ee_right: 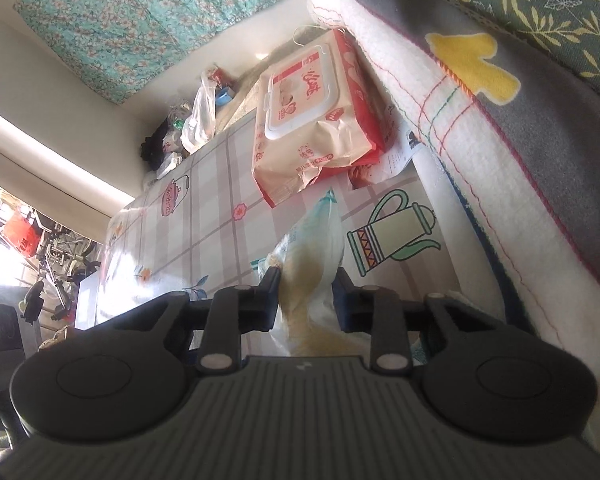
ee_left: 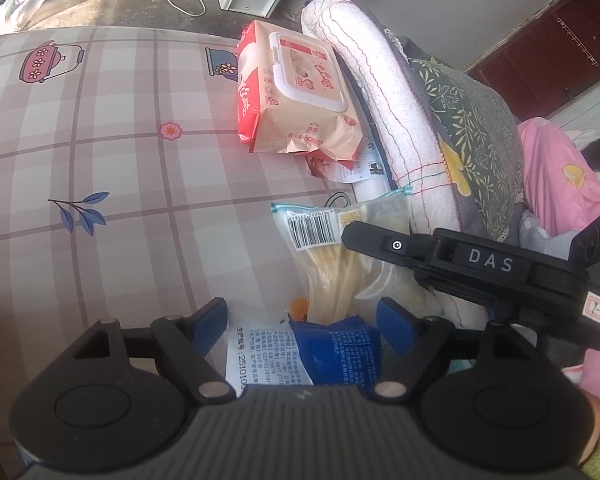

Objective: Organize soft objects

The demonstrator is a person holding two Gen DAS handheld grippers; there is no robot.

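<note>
Clear plastic, the noodle bag [ee_right: 308,264] lies on the tablecloth [ee_left: 100,160] near the rolled blanket [ee_left: 380,92], and my right gripper [ee_right: 306,296] is pinched on its near end. My left gripper [ee_left: 300,320] stands wide, pads either side of a blue packet [ee_left: 336,352] without pressing it. Beyond, the wipes pack [ee_left: 296,88] leans against the blanket. I judge sorting barely begun: all 3 packs lie loose.

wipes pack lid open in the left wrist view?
No, the white flip lid on the wipes pack lies flat and closed against the pack's top.
</note>
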